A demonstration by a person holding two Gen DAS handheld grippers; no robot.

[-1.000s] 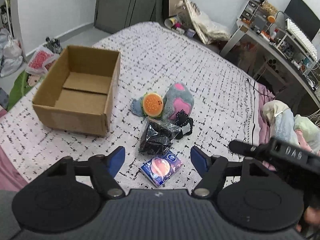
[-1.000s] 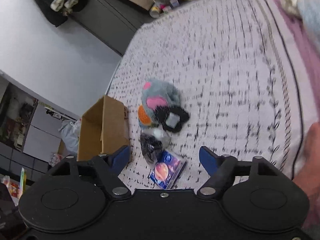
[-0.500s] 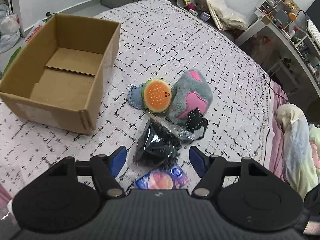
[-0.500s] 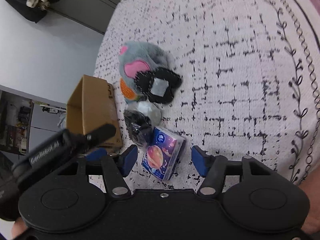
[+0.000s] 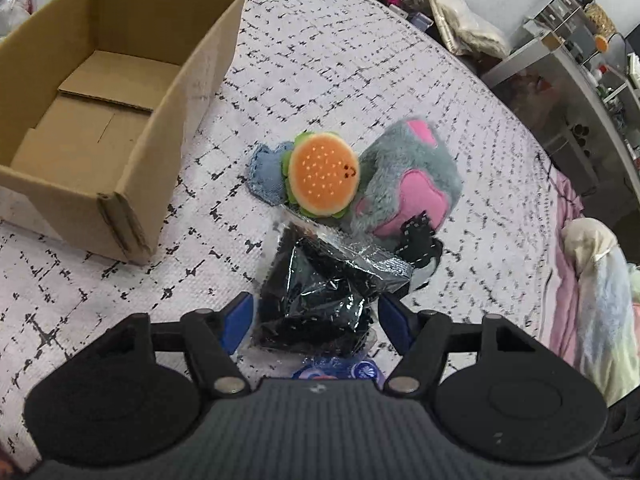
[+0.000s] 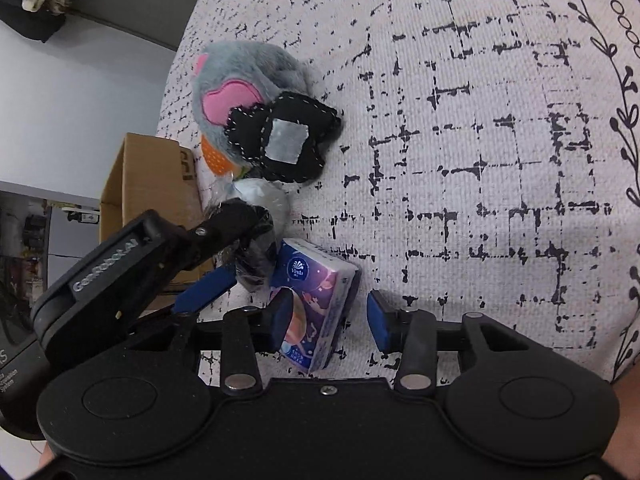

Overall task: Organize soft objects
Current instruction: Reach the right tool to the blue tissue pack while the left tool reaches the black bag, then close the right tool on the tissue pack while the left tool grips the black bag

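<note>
Both grippers have been lowered toward the pile since the earlier frames, their jaws closing. The black plastic packet is straddled by the left gripper, low in its frame, pads not yet pressed on it. The Vinda tissue pack lies between the right gripper jaws, ungripped. The burger plush and cardboard box are seen above.

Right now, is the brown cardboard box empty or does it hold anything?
Empty: the brown cardboard box shows only its bare bottom flaps; all the soft items lie outside it.
</note>
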